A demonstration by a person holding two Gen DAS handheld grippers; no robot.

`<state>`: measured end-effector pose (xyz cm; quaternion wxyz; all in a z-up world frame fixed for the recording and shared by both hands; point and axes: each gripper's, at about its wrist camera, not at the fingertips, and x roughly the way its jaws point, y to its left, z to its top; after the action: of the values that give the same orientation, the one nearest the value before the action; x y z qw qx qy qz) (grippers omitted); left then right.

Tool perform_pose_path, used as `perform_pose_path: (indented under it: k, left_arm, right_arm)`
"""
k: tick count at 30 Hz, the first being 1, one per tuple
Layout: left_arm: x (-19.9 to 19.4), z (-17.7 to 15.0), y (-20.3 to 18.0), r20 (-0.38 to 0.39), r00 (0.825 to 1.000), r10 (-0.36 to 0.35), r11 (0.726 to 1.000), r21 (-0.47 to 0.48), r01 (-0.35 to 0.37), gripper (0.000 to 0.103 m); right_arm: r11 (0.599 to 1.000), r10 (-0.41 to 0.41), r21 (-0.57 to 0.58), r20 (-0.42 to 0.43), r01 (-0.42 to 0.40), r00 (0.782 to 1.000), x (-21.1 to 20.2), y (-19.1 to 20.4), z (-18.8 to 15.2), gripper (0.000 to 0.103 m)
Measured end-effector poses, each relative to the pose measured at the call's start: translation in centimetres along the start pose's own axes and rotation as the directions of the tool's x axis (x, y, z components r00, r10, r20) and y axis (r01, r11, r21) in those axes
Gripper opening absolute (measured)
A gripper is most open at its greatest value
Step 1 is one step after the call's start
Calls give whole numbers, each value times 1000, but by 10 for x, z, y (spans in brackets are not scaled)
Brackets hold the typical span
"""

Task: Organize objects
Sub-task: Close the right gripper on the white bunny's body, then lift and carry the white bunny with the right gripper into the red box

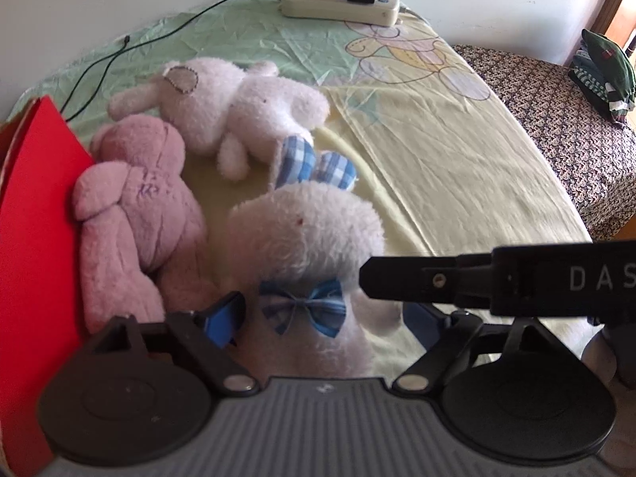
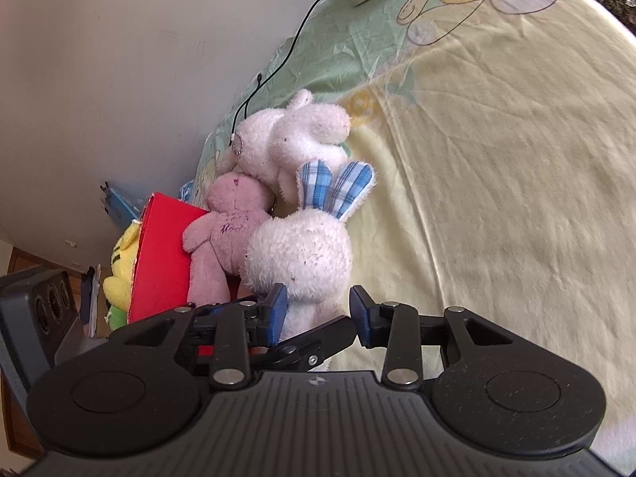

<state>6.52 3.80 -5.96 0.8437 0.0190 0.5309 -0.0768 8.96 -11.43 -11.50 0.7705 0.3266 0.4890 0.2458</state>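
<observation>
A white plush bunny (image 1: 310, 234) with a blue checked bow tie and checked ears lies on the yellow-green bed sheet (image 1: 457, 167). My left gripper (image 1: 322, 322) is open wide, and the bunny's body sits between its blue pads. In the right wrist view my right gripper (image 2: 318, 310) is shut on the bunny (image 2: 298, 254) at its lower body. One of its fingers (image 1: 417, 278) reaches in from the right in the left wrist view. A pink bear (image 1: 135, 214) lies against a red box (image 1: 35, 214), beside another white plush (image 1: 238, 107).
A power strip (image 1: 338, 4) and a thin black cable (image 1: 119, 51) lie at the far edge by the wall. A yellow plush (image 2: 121, 274) sits behind the red box (image 2: 163, 254). A patterned cover (image 1: 556, 119) with folded clothes (image 1: 604, 75) is to the right.
</observation>
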Motion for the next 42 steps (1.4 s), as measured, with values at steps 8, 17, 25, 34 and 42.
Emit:
perform_pose_path:
  k: [8,17,25,34,42]
  left_arm:
    - [12,4,7,-12,1000,3,1000,-2,-3,76]
    - [15,3,4,-11,1000,17,999,33,-17,76]
    - [-1,-13,-13,-24,999,-42,997,66,44,73]
    - [-19,-43,-37,-48,994,-95,988,119,100,73]
    - [-52,-66,-37,-22,990,-136,977,164,138,73]
  right_arm:
    - [998,43,-37,-26,-44,999,21,7,8,52]
    - [997,60,-55,-48,-63,997,35,13,8,43]
    - [997,32,-75,-44,-35,999,4,12,-5,42]
    - [990,-46,-133,-14,44,999,-26,24,-43,42]
    - [980,-55,-190,30,60,998,-49,52,-72,42]
